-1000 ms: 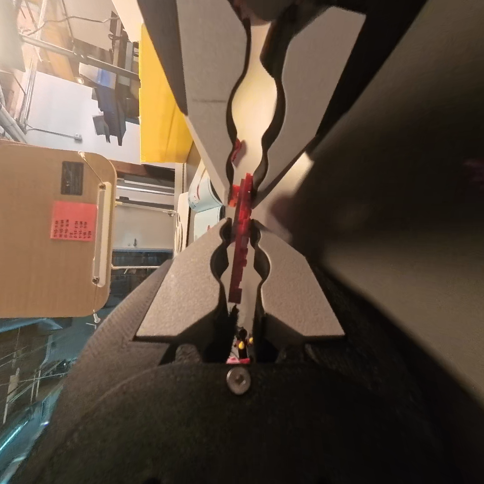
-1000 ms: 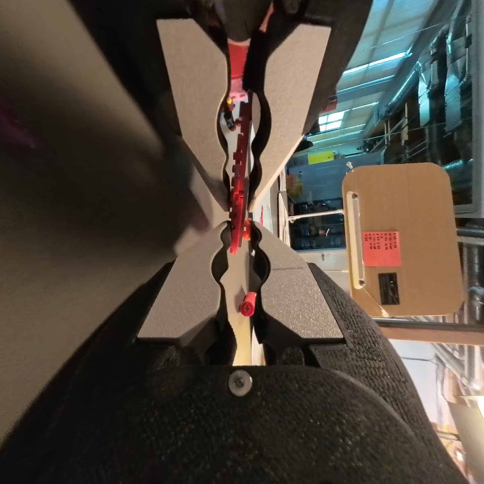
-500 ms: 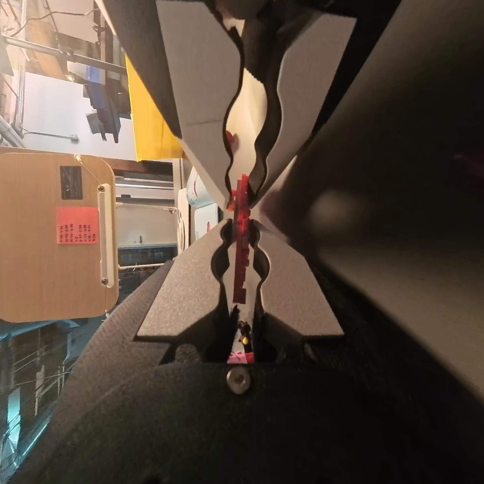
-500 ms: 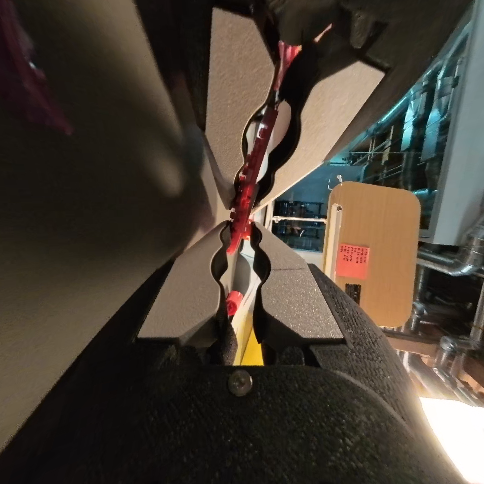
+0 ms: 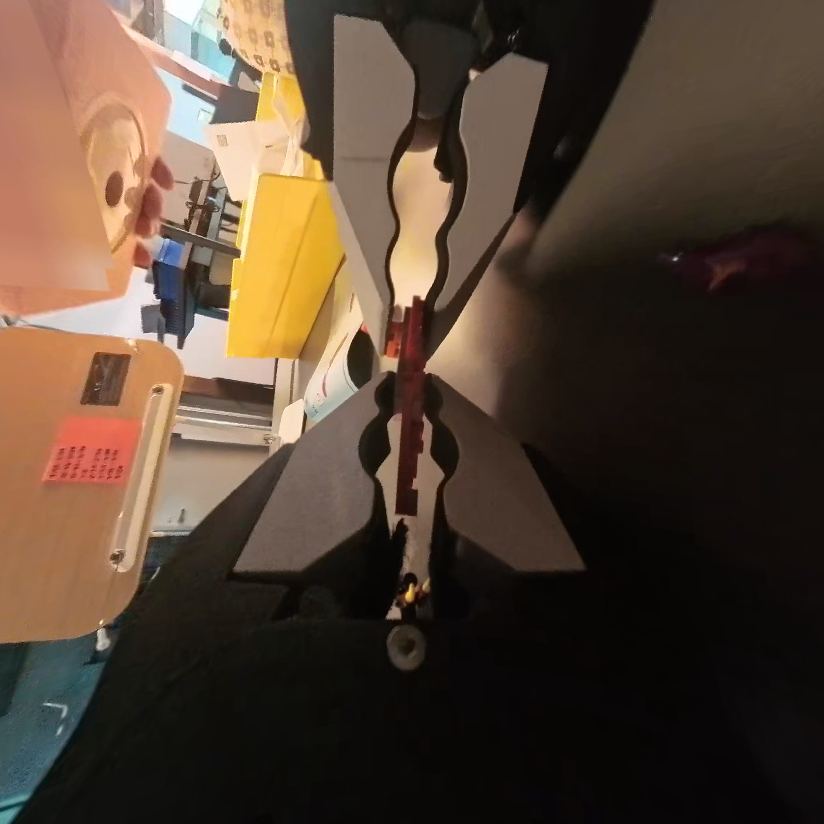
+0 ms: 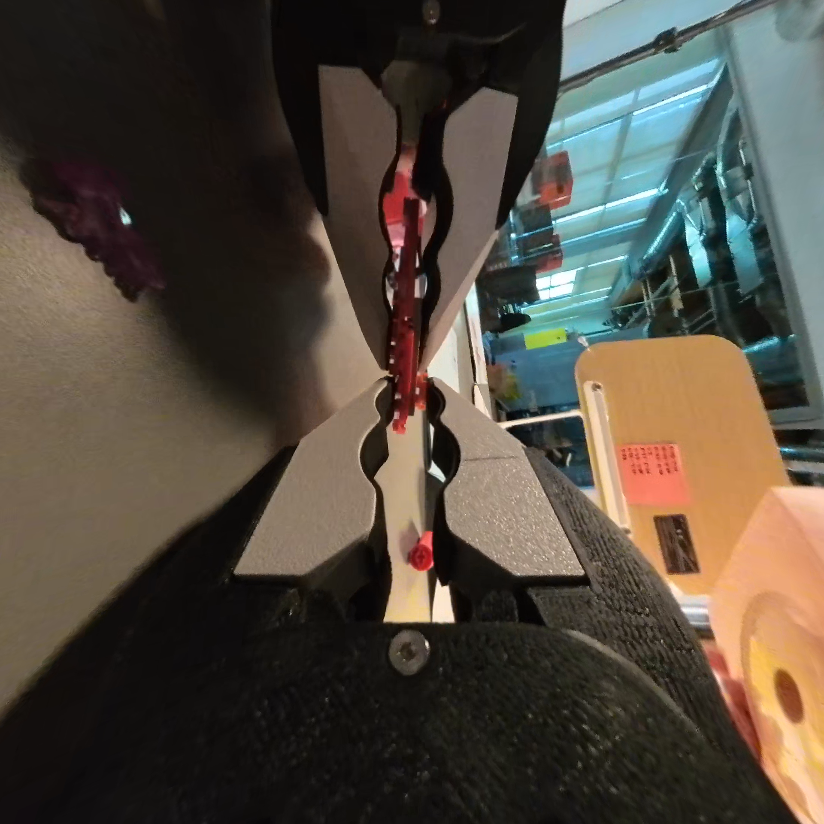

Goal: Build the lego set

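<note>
Looking along the left gripper [image 5: 411,379], both fingers [image 5: 330,463] are clamped on a thin red studded plate [image 5: 410,446] seen edge-on. The opposing gripper's tips meet it from 12 o'clock. A yellow box [image 5: 281,267] sits at 10 o'clock, a wooden board [image 5: 71,481] at 9 o'clock.

In the right wrist view, the right gripper [image 6: 408,388] pinches the same plate, which runs toward 12 o'clock into the other gripper's fingers. A small red peg [image 6: 420,555] lies at 6 o'clock. Both tools share one piece; progress cannot be judged.

left wrist: close behind jaws, facing right | right wrist: mirrored | shared: red toothed strip [image 5: 411,428]
</note>
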`<state>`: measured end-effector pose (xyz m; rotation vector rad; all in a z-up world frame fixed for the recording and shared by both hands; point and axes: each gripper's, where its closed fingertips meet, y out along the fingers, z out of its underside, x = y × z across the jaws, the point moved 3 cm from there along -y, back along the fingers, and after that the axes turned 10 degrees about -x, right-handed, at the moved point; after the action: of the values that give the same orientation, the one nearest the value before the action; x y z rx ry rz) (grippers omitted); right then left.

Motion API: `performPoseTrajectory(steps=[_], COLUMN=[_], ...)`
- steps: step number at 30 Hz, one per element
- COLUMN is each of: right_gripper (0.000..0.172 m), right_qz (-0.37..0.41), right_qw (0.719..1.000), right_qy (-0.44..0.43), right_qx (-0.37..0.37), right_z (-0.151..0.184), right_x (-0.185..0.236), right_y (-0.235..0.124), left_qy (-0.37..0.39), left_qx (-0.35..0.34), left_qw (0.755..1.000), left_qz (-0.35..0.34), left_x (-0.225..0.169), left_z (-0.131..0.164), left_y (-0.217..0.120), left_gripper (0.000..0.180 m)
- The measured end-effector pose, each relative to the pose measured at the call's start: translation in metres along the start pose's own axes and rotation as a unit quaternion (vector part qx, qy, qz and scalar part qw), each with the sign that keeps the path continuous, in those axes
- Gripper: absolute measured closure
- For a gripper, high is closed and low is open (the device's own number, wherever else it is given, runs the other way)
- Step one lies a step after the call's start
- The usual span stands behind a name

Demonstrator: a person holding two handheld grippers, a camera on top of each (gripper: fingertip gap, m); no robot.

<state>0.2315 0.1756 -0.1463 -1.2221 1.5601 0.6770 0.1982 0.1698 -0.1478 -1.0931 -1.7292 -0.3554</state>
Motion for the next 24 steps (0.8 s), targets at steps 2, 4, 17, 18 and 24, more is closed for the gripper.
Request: performPoseTrajectory(steps=[2, 4, 17, 18, 24], right_gripper=[0.161, 0.161, 0.161, 0.161, 0.161], right_qz=[-0.009, -0.016, 0.003, 0.003, -0.005], right_qw=[1.000, 0.999, 0.995, 0.995, 0.998], right_qy=[-0.003, -0.021, -0.021, -0.019, 0.018], right_qx=[0.005, 0.018, 0.094, 0.093, 0.063], right_z=[0.001, 0.001, 0.015, 0.014, 0.010], right_x=[0.001, 0.004, 0.002, 0.003, 0.004], right_y=[0.000, 0.001, 0.007, 0.008, 0.006], left_qy=[-0.004, -0.010, 0.078, 0.088, 0.082], left_qx=[0.001, 0.004, 0.089, 0.097, 0.070], left_qw=[1.000, 1.000, 0.992, 0.990, 0.994], left_qz=[0.008, 0.016, -0.042, -0.043, -0.020], left_x=[-0.002, -0.004, 0.000, 0.000, -0.002], left_z=[0.001, 0.002, 0.008, 0.009, 0.005], left_y=[0.002, 0.003, 0.013, 0.014, 0.009], left_gripper=[0.170, 0.170, 0.161, 0.165, 0.170])
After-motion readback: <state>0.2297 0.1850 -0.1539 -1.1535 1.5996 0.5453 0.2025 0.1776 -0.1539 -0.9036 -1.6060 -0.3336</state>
